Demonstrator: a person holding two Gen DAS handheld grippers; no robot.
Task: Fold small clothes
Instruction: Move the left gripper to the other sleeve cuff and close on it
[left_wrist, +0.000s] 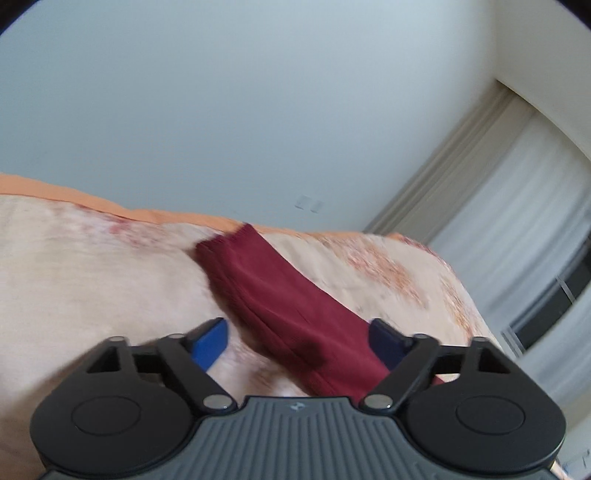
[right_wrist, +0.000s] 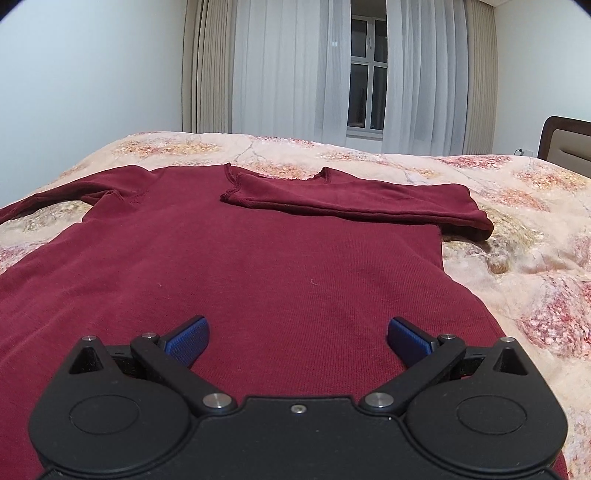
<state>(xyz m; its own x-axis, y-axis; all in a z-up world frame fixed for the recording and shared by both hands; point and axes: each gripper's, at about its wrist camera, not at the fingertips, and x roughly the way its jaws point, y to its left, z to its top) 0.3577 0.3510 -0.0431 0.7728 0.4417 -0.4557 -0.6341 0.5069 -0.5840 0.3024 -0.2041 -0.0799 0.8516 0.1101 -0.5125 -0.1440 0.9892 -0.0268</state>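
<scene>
Lying limp on the bed (right_wrist: 517, 258), the soft, light maroon top (right_wrist: 258, 266) suits pinching its unfolded sleeve (left_wrist: 280, 295), lying between the left tool (left_wrist: 299, 343) fingers; both it and the right tool (right_wrist: 297, 338) stand apart, empty.

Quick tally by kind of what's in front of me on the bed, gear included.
Maroon sweater: 1
Floral bedspread: 1
Hand-held grippers: 2, left hand-held gripper and right hand-held gripper, both with jaws apart
Total: 4
</scene>
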